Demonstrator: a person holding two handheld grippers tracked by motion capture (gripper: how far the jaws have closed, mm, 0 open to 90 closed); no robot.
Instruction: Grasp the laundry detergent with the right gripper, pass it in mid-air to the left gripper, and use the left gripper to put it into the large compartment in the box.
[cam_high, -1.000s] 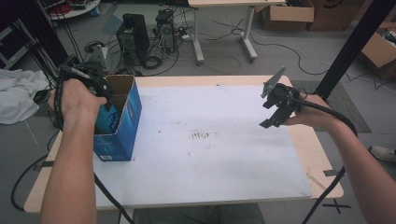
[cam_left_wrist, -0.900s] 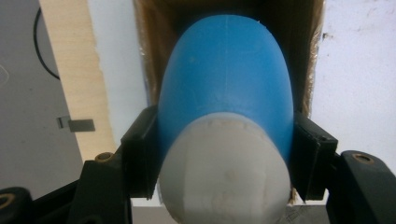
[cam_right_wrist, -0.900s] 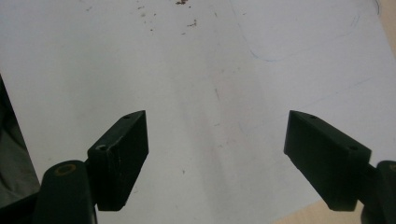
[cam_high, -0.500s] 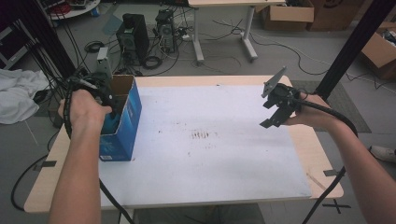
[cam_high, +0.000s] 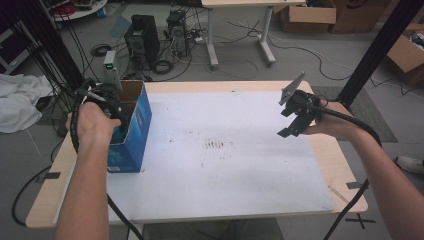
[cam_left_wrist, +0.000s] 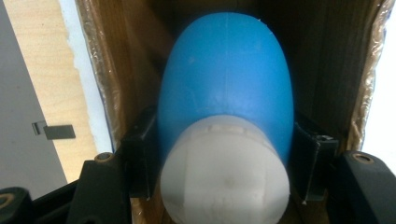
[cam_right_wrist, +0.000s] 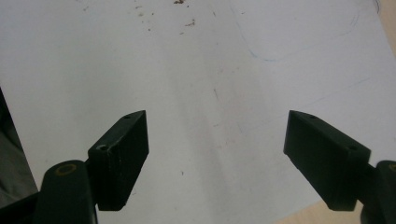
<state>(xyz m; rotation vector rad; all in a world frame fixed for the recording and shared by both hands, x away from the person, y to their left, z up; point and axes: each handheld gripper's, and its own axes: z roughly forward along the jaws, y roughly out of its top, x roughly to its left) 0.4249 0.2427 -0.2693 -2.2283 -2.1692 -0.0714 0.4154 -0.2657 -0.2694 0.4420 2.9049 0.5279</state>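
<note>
From above we see our left gripper (cam_high: 112, 112) dipped into the open top of the blue box (cam_high: 131, 131), which stands at the left edge of the white sheet (cam_high: 220, 165) on the table (cam_high: 345, 170); our hand hides what it carries. The left gripper view settles that: a blue bottle (cam_left_wrist: 226, 79) with a white cap (cam_left_wrist: 224, 170) sits clamped between the jaws, one jaw pressed on each flank just beyond the cap. The cap points back at the camera and the rounded blue body runs on ahead of the jaws, down between the brown inner walls of the box. Beside the left jaw, past the box wall, we catch a strip of sheet and bare wood.

Our right gripper (cam_high: 295, 112) hangs above the right part of the sheet, well apart from the box. Its own view shows the jaws standing wide apart with nothing between them, and ahead of them the stained sheet with faint pen lines that the high view does not make out.
</note>
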